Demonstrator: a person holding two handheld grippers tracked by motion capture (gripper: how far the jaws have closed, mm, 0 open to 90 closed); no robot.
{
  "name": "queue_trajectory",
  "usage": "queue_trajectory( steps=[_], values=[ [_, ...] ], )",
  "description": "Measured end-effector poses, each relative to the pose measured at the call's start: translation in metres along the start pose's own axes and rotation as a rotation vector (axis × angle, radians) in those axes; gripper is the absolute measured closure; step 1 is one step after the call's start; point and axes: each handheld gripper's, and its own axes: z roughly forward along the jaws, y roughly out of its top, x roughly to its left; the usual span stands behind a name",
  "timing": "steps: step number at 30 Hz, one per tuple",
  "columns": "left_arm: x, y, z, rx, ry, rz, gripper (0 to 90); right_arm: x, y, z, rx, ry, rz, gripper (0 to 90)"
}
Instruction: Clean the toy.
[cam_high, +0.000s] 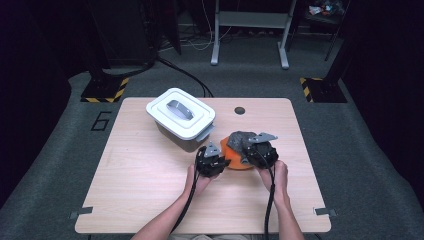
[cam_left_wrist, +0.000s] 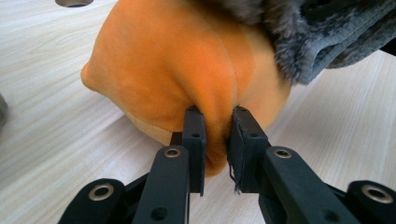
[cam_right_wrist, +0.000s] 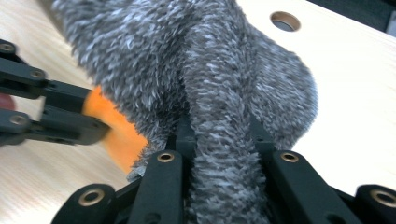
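An orange cloth (cam_high: 231, 156) (cam_left_wrist: 187, 70) lies bunched on the wooden table (cam_high: 145, 185), with a fuzzy grey cloth (cam_high: 241, 138) (cam_right_wrist: 196, 79) draped over its top. My left gripper (cam_high: 220, 159) (cam_left_wrist: 217, 135) is shut on a fold of the orange cloth at its near edge. My right gripper (cam_high: 252, 150) (cam_right_wrist: 222, 140) is shut on a thick fold of the grey cloth and holds it lifted above the orange one. The left gripper's black jaws come in at the left of the right gripper view, beside a patch of the orange cloth (cam_right_wrist: 116, 135).
A white lidded bin (cam_high: 181, 117) with a grey handle stands on the table at the back left of the cloths. A round hole (cam_high: 240, 110) is in the tabletop near the far edge. Bare wood stretches along the left and the front.
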Motion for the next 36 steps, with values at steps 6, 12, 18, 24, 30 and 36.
queue_trajectory(
  steps=[6, 12, 18, 24, 30, 36],
  values=[
    [0.001, -0.001, 0.000, 0.002, -0.001, -0.003, 77.9, -0.024, -0.016, 0.002, 0.010, -0.029, 0.073, 73.1],
    [0.002, -0.001, 0.001, 0.000, -0.001, -0.010, 77.9, -0.044, -0.035, 0.017, 0.074, -0.063, 0.144, 72.9],
    [0.003, -0.002, 0.001, -0.002, 0.000, -0.011, 77.7, -0.052, -0.048, 0.032, 0.121, -0.070, 0.167, 72.9],
    [0.005, -0.004, 0.000, -0.001, -0.003, -0.018, 77.7, -0.052, -0.044, 0.017, 0.082, -0.073, 0.169, 73.0],
    [0.005, -0.004, 0.001, -0.001, -0.002, -0.014, 77.4, -0.036, -0.026, -0.011, -0.011, -0.034, 0.112, 73.0],
    [0.006, -0.004, 0.001, -0.003, 0.001, -0.018, 76.4, -0.014, -0.019, -0.001, 0.014, -0.021, 0.055, 73.0]
  ],
)
